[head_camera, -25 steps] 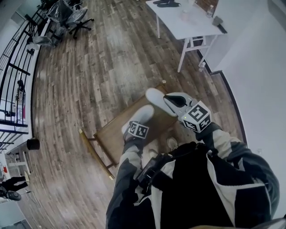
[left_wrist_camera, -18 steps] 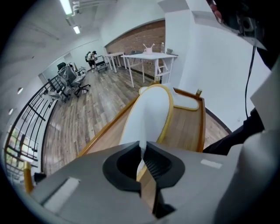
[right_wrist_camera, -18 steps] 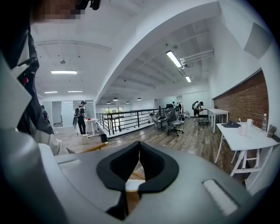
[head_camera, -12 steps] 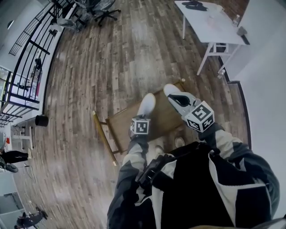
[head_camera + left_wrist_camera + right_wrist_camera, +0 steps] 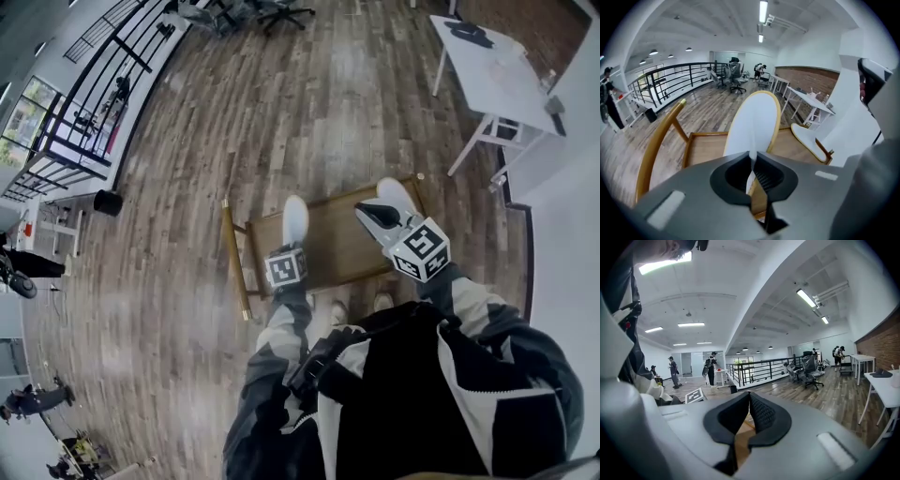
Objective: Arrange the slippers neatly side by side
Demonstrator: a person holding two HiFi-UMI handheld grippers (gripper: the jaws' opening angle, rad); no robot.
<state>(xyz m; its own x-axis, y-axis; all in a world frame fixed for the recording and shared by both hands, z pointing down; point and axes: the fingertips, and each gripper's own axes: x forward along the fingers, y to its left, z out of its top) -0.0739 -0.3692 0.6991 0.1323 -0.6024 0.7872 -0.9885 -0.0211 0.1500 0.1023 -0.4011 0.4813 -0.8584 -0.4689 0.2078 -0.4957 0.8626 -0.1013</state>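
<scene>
Open loft-type office. Wood-plank floor (image 5: pixel 187 216), grey-brown, worn look. Black metal railing (image 5: pixel 112 75) along the far edge. White table (image 5: pixel 492 75) stands near a white wall (image 5: pixel 567 253); brick wall (image 5: pixel 806 77) beyond it. Office chairs (image 5: pixel 272 11) clustered by the railing. Wooden chair (image 5: pixel 233 262) in the foreground. White ceiling (image 5: pixel 717 23), strip lights (image 5: pixel 762 10) on.

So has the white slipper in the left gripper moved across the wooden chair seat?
Yes. The white slipper has shifted left over the wooden chair seat, toward the curved wooden rail, away from the second white slipper.
</scene>
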